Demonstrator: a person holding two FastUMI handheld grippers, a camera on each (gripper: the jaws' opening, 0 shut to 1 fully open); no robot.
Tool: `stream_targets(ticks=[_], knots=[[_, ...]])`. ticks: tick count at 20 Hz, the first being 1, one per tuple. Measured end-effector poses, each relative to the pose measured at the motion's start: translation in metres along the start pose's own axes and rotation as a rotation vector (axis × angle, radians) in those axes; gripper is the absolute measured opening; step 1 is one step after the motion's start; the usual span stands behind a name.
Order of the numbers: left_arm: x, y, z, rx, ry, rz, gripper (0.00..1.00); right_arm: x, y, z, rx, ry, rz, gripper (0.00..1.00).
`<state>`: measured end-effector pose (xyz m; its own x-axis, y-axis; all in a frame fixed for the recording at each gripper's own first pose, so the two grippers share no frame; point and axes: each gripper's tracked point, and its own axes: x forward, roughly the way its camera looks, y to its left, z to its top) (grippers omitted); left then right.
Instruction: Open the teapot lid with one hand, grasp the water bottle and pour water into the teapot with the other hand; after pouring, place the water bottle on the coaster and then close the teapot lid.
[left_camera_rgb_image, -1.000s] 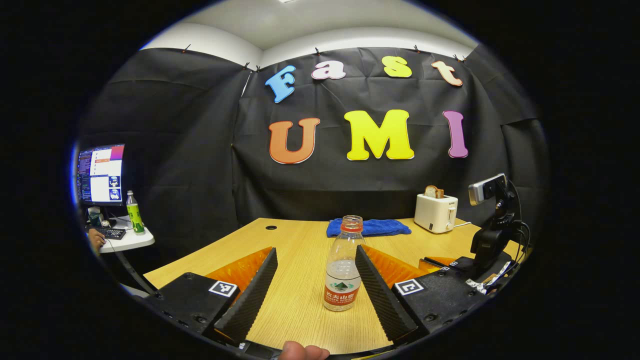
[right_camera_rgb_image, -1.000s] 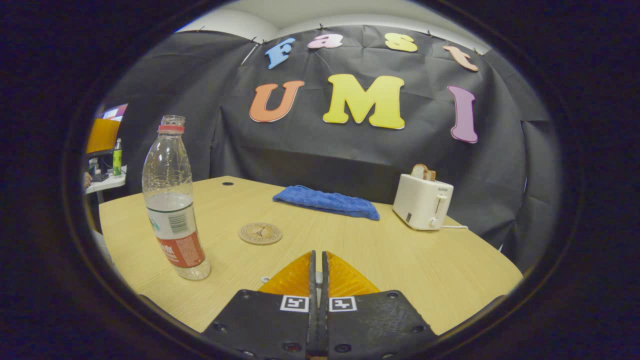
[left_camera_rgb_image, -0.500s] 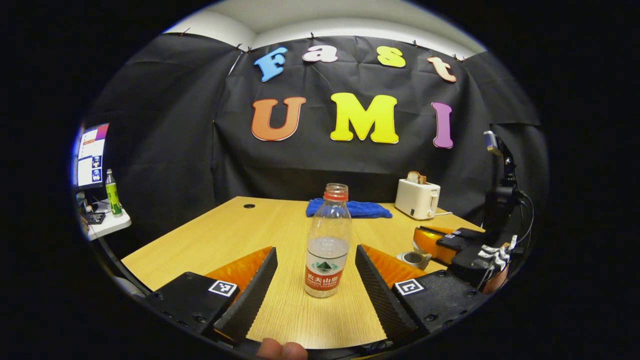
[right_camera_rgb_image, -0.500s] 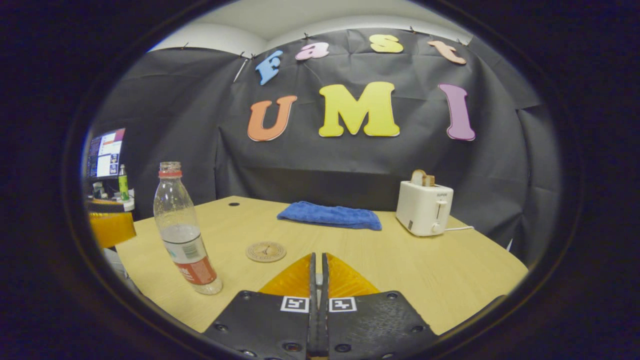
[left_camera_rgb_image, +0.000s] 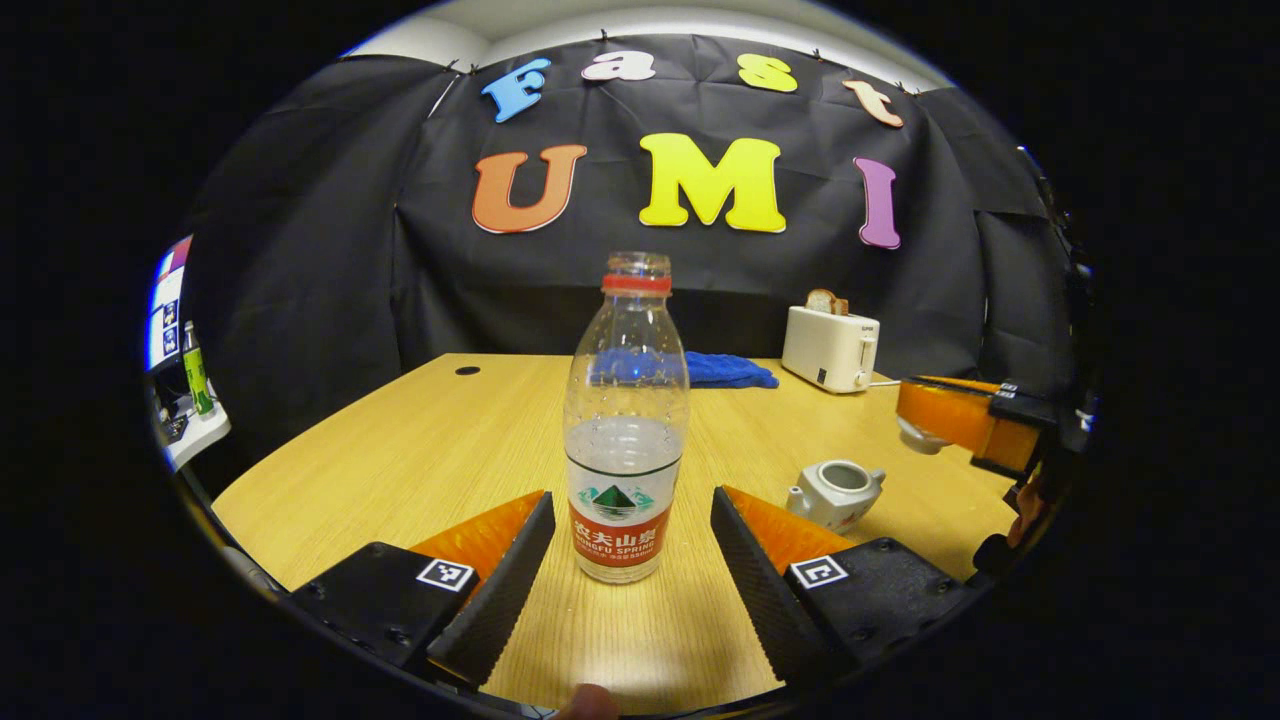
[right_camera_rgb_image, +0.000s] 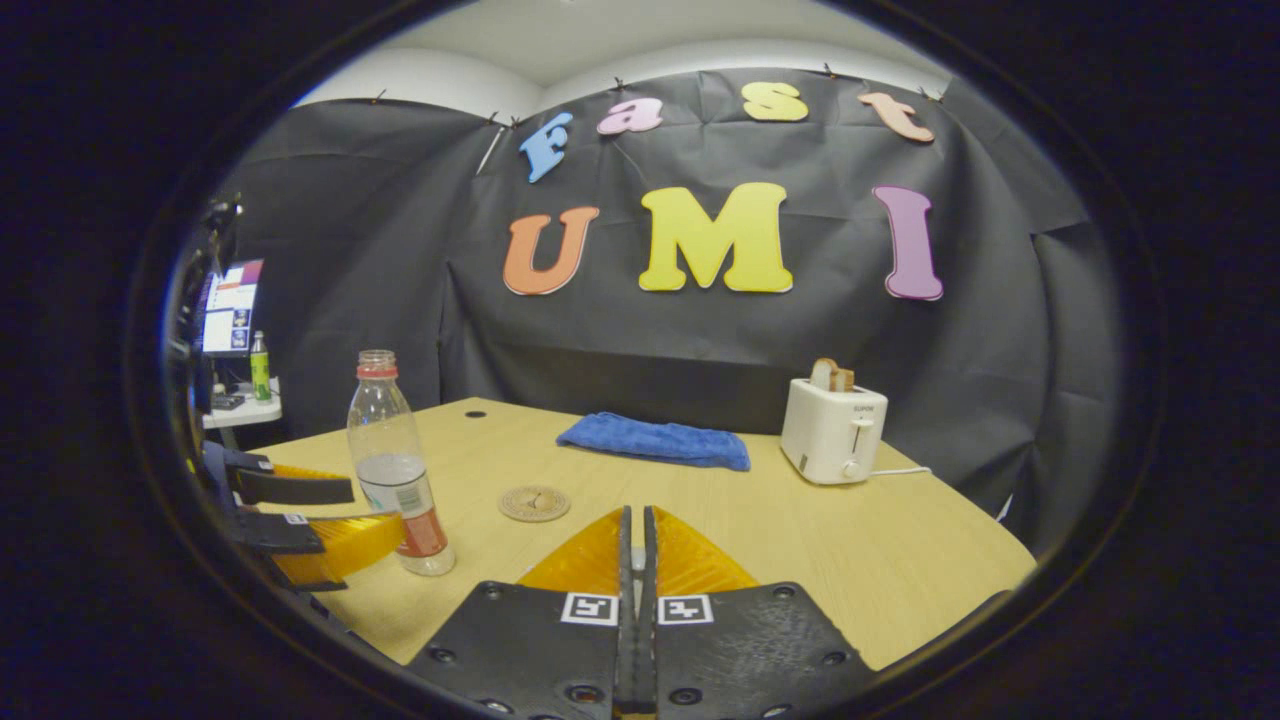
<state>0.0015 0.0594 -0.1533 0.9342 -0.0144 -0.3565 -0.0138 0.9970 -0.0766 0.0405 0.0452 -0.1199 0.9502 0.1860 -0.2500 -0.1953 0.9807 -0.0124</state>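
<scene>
Between your left gripper's (left_camera_rgb_image: 628, 560) two wide-apart jaws stands the water bottle (left_camera_rgb_image: 626, 420), upright on the desk (left_camera_rgb_image: 400, 450). Neither jaw touches it. It has no cap on, and water fills it about halfway, so I think you should squeeze it softly and keep it straight up until it is over the pot.

Just to the right of the bottle sits the little teapot (left_camera_rgb_image: 835, 492). Its top is bare. Your right gripper (left_camera_rgb_image: 925, 432) hangs above and past it, and something pale shows at its tip, likely the lid. In the right gripper view those jaws look pressed together, but I cannot see what is pinched there. Held off to that side, it leaves the pot's mouth free for pouring.

Past the bottle, in the right gripper view, lies the round coaster (right_camera_rgb_image: 534, 503), near enough for setting the bottle down later. Farther back are a blue cloth (right_camera_rgb_image: 655, 441) and a toaster (right_camera_rgb_image: 833, 430).
</scene>
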Motion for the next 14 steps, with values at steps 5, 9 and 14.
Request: stream_targets(ticks=[5,9,14], knots=[[0.017,0.007,-0.004,-0.052,0.011,0.027,0.99,-0.005,-0.016,0.002,0.001,-0.01,-0.028,0.02],[0.026,0.01,-0.008,-0.071,0.027,0.031,0.99,-0.008,-0.019,-0.001,0.008,0.002,-0.022,0.0],[0.025,0.009,-0.007,-0.045,0.035,0.033,0.83,-0.012,-0.022,-0.002,0.019,0.003,-0.011,0.0]])
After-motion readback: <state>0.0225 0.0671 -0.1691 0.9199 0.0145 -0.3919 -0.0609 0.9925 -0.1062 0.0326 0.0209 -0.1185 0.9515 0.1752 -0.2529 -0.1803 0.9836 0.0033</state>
